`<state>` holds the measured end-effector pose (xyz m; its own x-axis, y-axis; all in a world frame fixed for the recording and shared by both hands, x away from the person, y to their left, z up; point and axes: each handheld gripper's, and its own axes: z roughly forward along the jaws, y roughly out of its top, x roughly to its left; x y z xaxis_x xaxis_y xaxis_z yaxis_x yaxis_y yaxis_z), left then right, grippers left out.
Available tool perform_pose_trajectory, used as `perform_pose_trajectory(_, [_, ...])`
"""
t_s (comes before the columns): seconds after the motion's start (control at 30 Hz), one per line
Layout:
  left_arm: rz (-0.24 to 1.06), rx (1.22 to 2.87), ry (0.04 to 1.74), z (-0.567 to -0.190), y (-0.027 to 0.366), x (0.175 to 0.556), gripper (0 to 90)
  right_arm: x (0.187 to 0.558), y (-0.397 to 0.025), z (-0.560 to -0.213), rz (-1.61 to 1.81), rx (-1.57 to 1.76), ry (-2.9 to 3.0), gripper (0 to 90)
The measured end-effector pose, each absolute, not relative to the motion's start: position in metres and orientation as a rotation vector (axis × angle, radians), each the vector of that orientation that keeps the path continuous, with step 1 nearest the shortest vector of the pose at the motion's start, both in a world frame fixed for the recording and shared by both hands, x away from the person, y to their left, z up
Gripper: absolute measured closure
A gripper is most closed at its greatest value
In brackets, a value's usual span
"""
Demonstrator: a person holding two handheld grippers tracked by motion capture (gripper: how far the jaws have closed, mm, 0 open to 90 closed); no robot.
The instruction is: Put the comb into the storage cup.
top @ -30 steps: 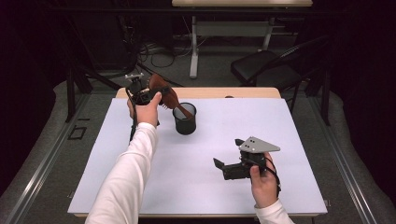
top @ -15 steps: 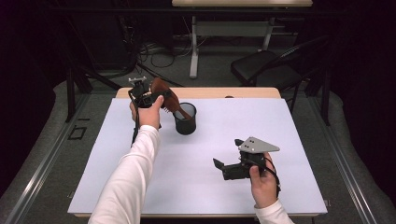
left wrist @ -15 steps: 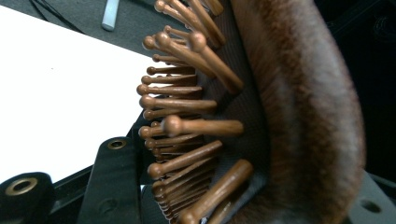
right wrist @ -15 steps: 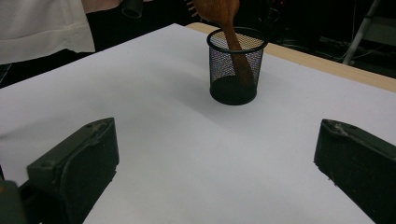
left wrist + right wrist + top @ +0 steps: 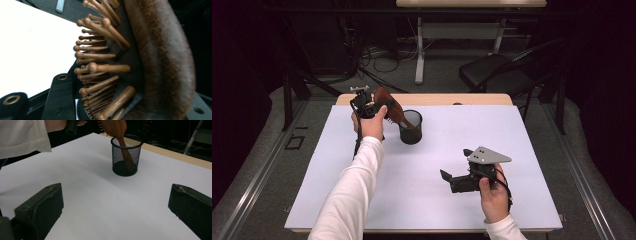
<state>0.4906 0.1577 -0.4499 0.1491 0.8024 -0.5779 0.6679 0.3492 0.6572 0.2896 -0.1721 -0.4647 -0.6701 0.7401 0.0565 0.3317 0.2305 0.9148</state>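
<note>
A brown wooden hairbrush [image 5: 388,106] with round-tipped wooden pins [image 5: 100,67] leans tilted over a black mesh cup [image 5: 411,128]. Its handle [image 5: 126,155] reaches down inside the cup [image 5: 117,162]. My left gripper [image 5: 371,107] is at the back left of the table, shut on the brush head [image 5: 155,62]. My right gripper [image 5: 455,164] hovers low over the front right of the white sheet, open with nothing between its jaws [image 5: 115,215], and points toward the cup.
The white sheet [image 5: 437,150] covers most of the table, and a strip of bare wood [image 5: 462,99] shows along the far edge. A black chair [image 5: 492,70] and cables lie on the floor beyond. A white sleeve [image 5: 22,135] crosses the right gripper view's top left.
My left gripper has shifted slightly toward the cup with the brush, and the handle sits lower inside it. The right gripper has stayed put.
</note>
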Motion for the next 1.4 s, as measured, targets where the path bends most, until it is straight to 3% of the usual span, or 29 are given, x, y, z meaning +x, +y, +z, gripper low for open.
perform_pose_trajectory(1.4, [0.158,1.358,1.560,-0.4592,0.1617,0.4936,47.4,0.2892,-0.1704,-0.4656,1.422,0.979,2.127,0.0])
